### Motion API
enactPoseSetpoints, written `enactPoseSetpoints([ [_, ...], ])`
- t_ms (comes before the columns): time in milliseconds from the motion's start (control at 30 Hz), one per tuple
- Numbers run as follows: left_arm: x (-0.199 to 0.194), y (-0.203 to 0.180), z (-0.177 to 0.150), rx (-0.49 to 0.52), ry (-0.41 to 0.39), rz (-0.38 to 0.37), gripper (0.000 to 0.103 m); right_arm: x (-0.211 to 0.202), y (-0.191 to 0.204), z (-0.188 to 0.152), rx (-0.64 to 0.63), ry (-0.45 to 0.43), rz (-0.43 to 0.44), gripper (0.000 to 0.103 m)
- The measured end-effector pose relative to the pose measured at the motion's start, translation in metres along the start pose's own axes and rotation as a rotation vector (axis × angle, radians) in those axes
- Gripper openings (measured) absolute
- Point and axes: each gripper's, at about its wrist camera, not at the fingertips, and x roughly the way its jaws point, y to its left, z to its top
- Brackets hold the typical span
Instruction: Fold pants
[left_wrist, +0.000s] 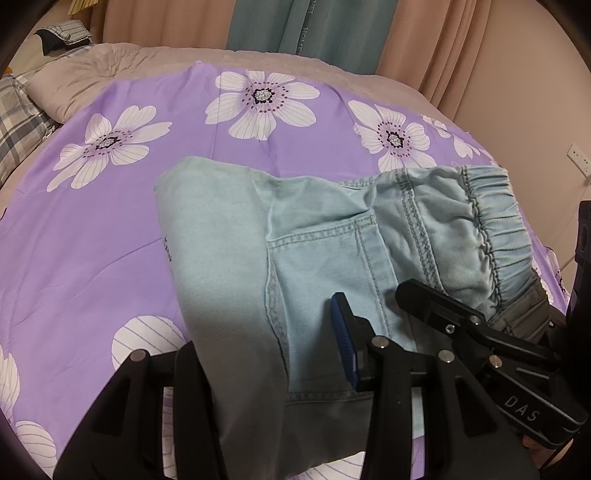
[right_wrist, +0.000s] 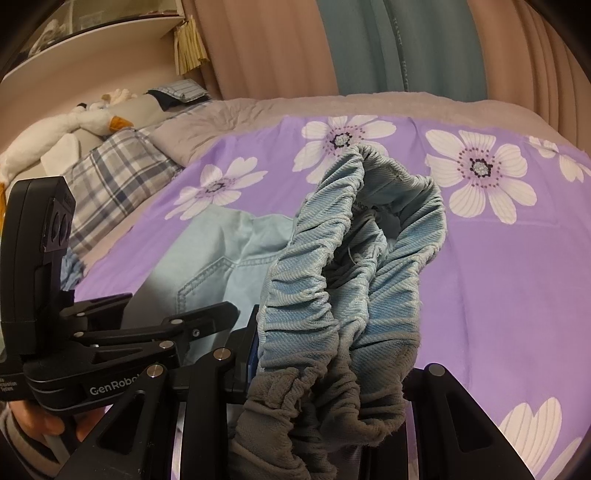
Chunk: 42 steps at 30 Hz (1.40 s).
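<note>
pants (left_wrist: 325, 236): pale blue denim, folded over on the purple flowered sheet (left_wrist: 110, 229); back pocket up, near edge lifted toward both cameras.
waistband (right_wrist: 354, 280): elasticated, bunched into ridges, raised off the bed and gaping open in the right wrist view.
handling: judged soft and limp, light to middling; no stiffness, sags wherever unsupported. Gathered elastic thick, likely grippy; smooth leg panel likelier to slide.
where to hold: thick seams and waistband corners, both layers pinched together.
left gripper (left_wrist: 273, 369): closed on folded leg fabric, cloth running between the fingers.
right gripper (right_wrist: 328, 373): clamped on the waistband, bunched cloth filling the jaws; also seen at right of the left view.
surroundings: plaid pillow (right_wrist: 122, 170) and plush goose (right_wrist: 70, 125) at the bed's head, curtains (left_wrist: 295, 26) behind.
</note>
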Motion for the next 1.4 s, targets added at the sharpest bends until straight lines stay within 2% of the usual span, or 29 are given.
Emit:
enactPoseSetpoints([
  [1400, 0.018, 0.004, 0.005, -0.001, 0.053, 0.023, 0.042, 0.020, -0.011, -0.002, 0.056, 0.050, 0.016, 0.033],
])
